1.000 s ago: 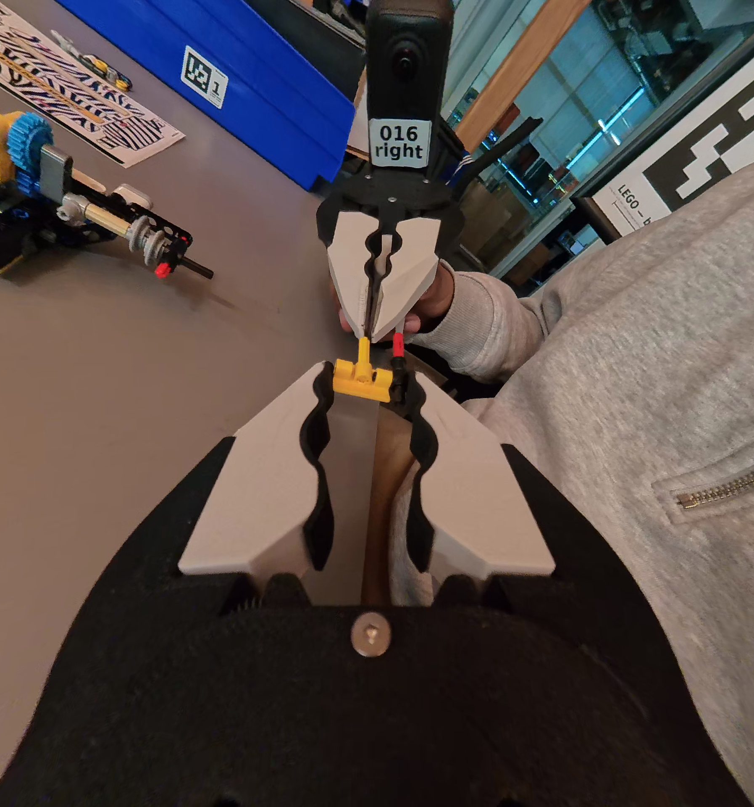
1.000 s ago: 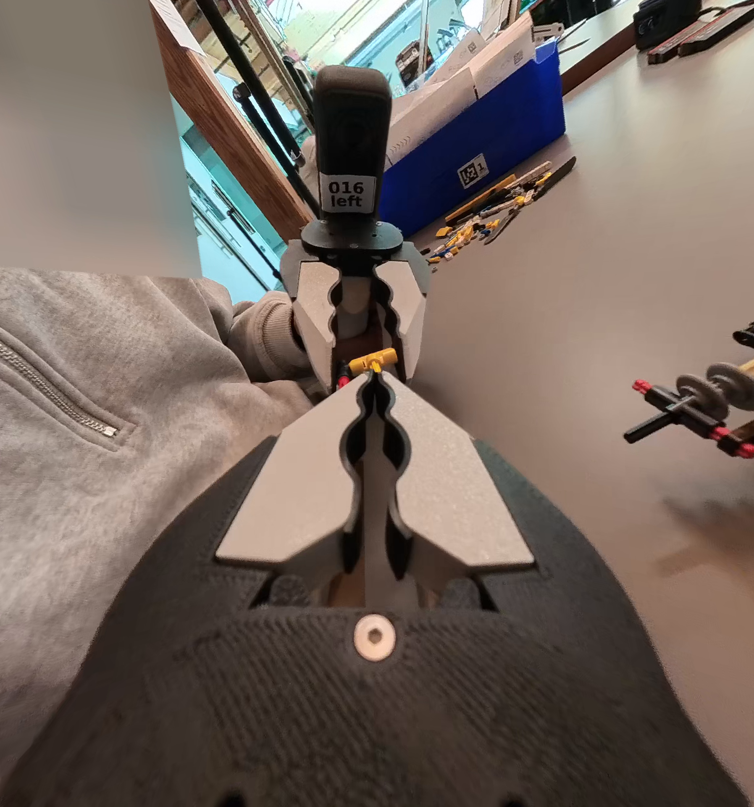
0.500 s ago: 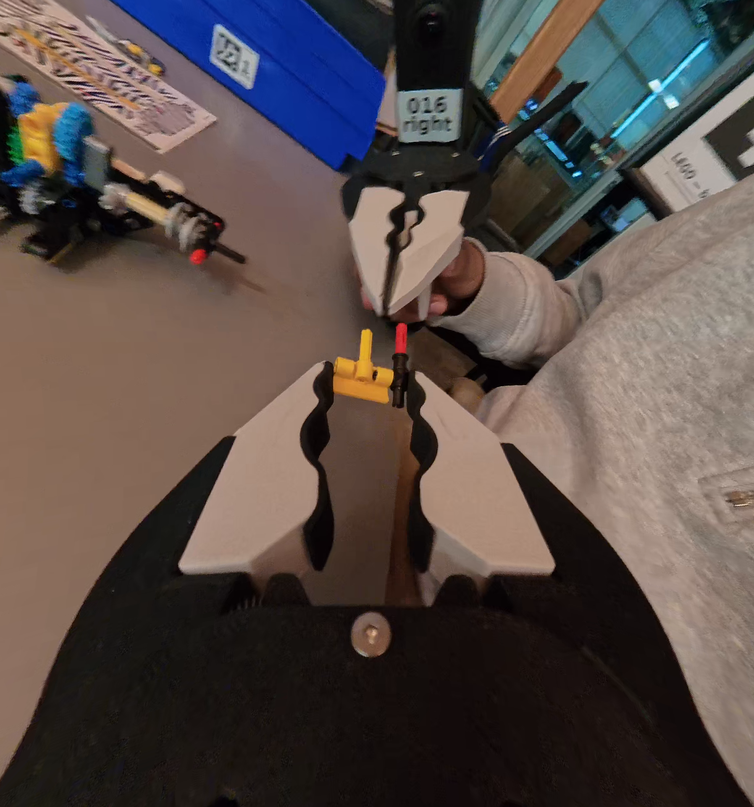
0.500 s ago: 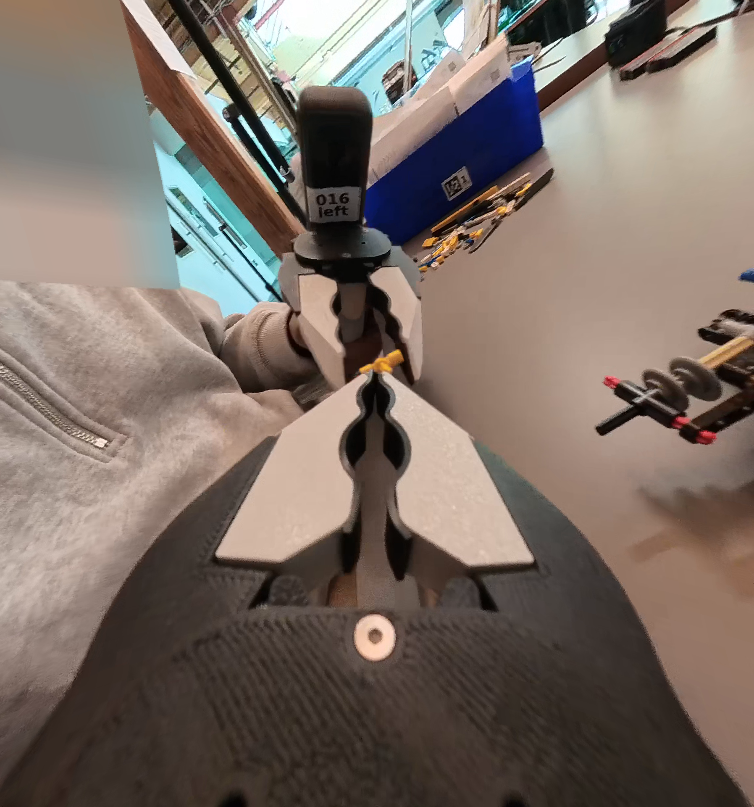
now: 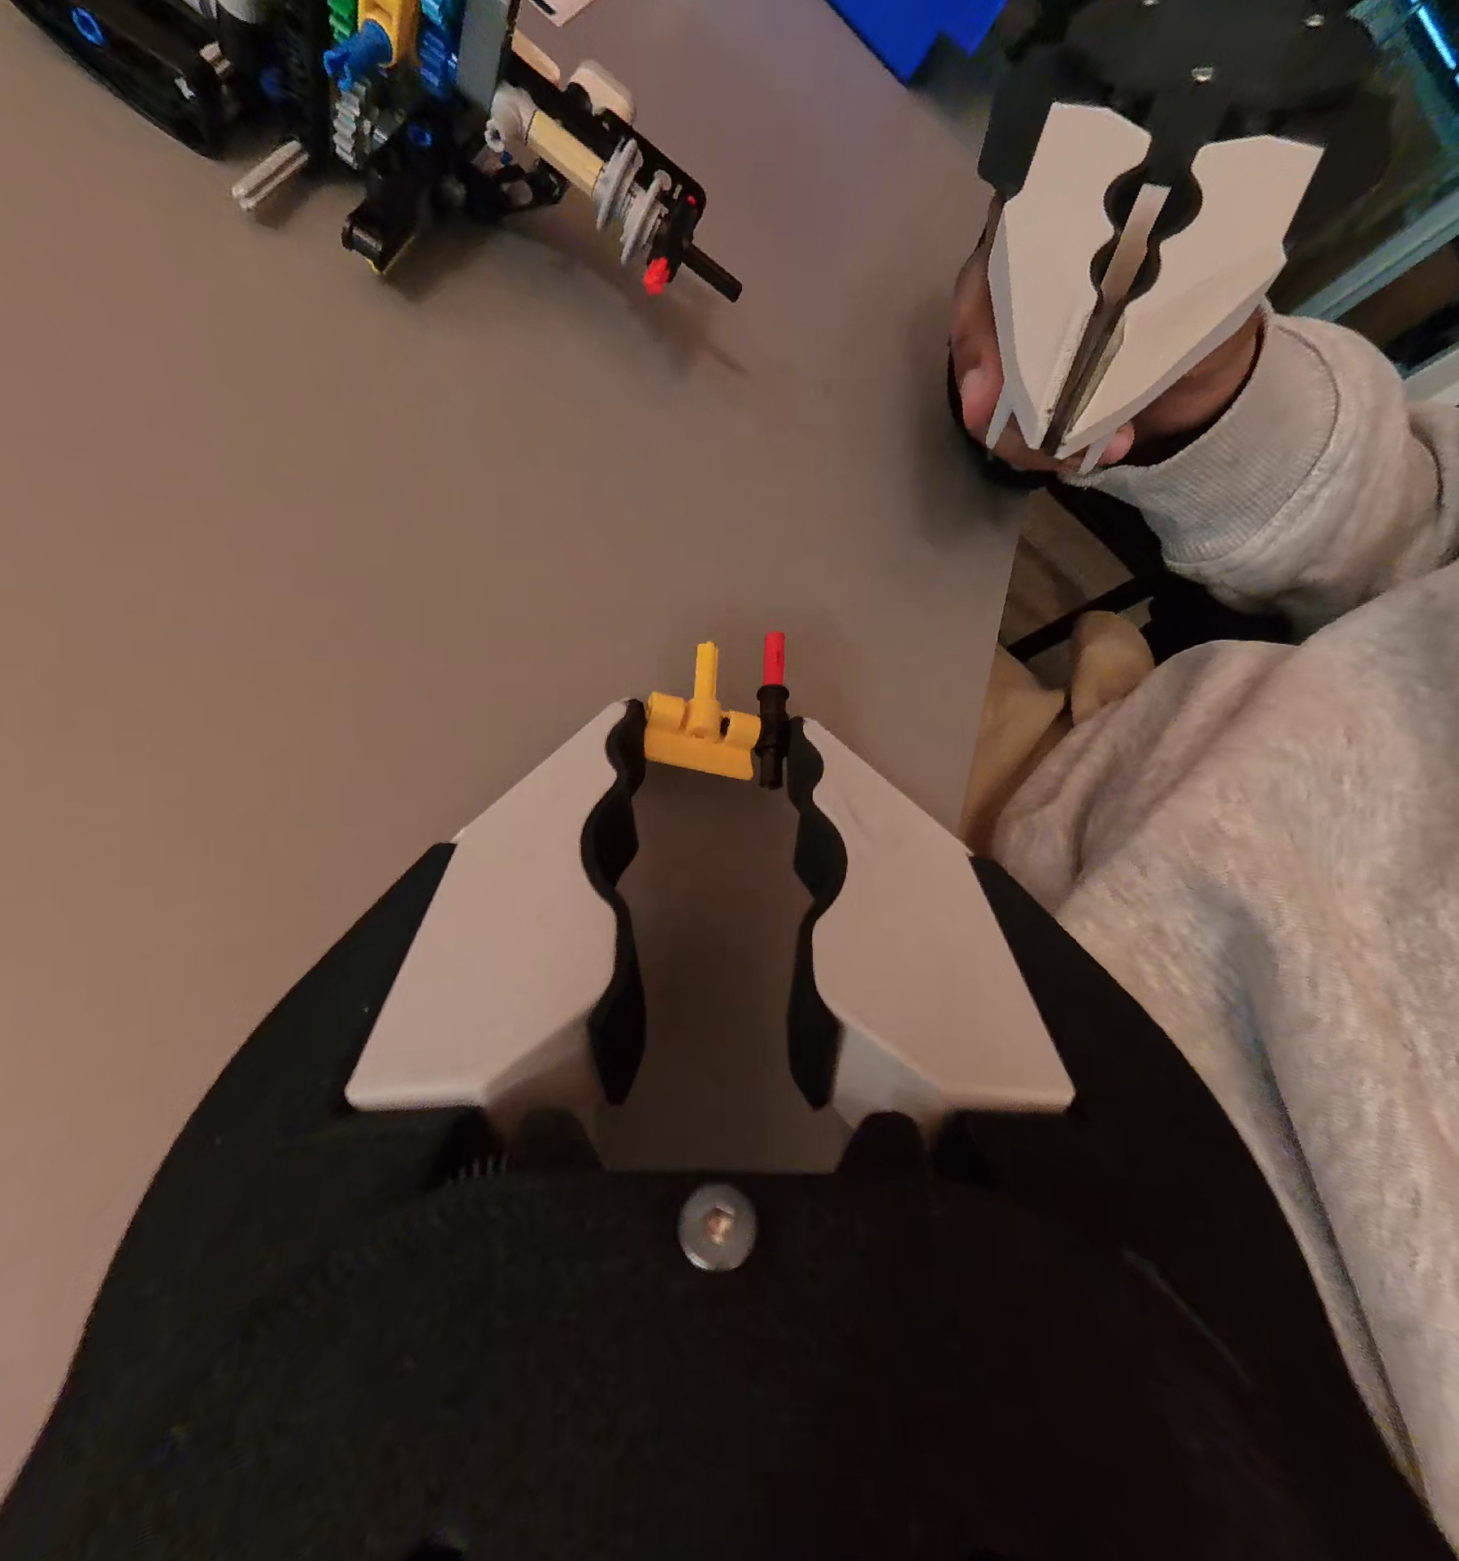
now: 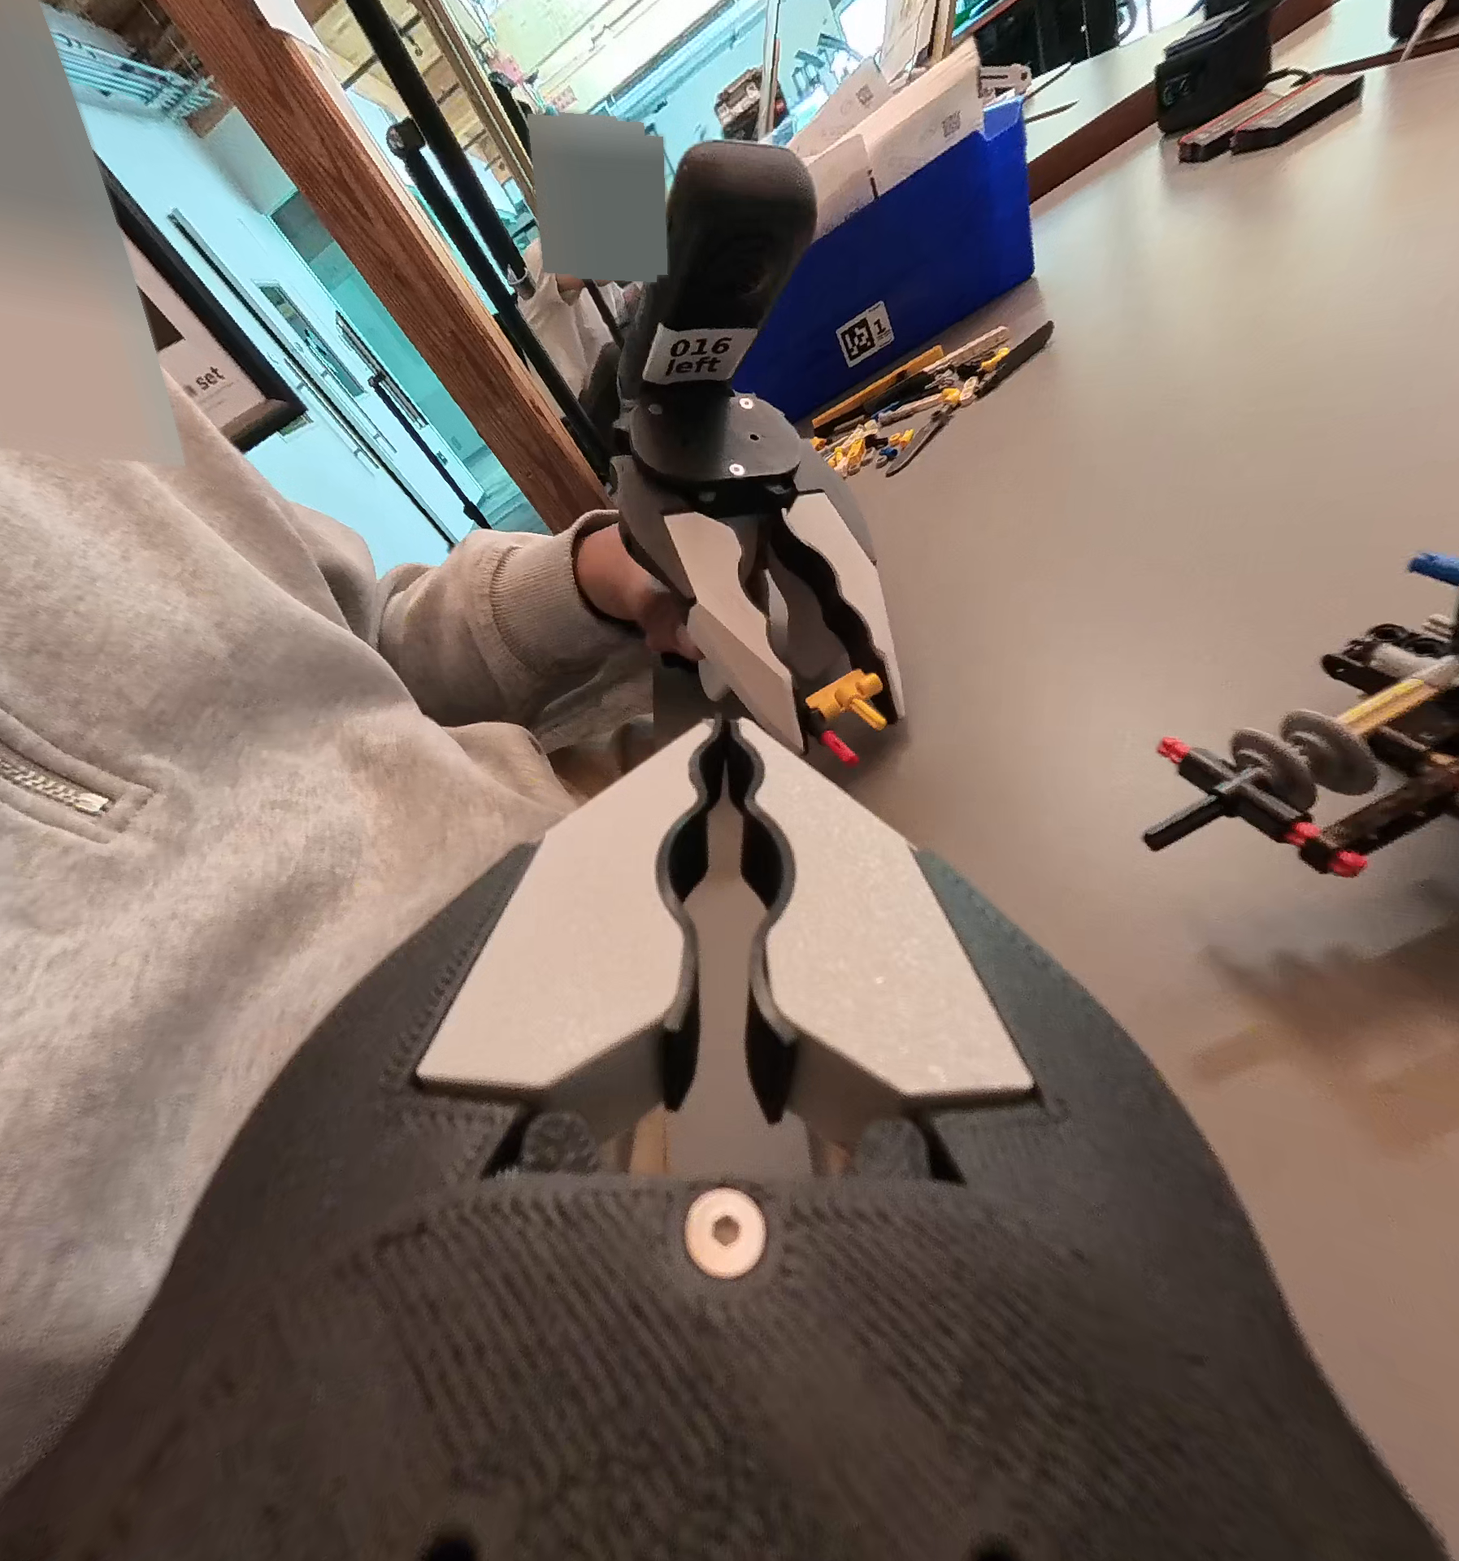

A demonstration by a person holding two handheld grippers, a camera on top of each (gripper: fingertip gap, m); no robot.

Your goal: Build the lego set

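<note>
My left gripper [image 5: 709, 735] is shut on a small yellow connector [image 5: 696, 733] with a black and red pin [image 5: 772, 705] at its right side, held above the grey table. The same piece shows in the right wrist view [image 6: 844, 699] between the left gripper's fingers [image 6: 844, 709]. My right gripper [image 6: 726, 731] is shut and empty; it also shows in the left wrist view [image 5: 1055, 439] at the upper right, apart from the piece. The partly built model [image 5: 472, 144] with grey discs and a black axle lies at the top left, and at the right in the right wrist view [image 6: 1334, 777].
A blue bin [image 6: 903, 287] stands at the back with several loose parts [image 6: 920, 405] in front of it. The table edge [image 5: 996, 591] runs just right of the held piece. A person's grey sleeve [image 5: 1266, 498] and torso fill the right side. The grippers' ends are close to 9 centimetres from one another.
My right gripper has let go of the yellow piece's stud and drawn back up and to the right. My left gripper has tilted down toward the table, and the model now sits nearer.
</note>
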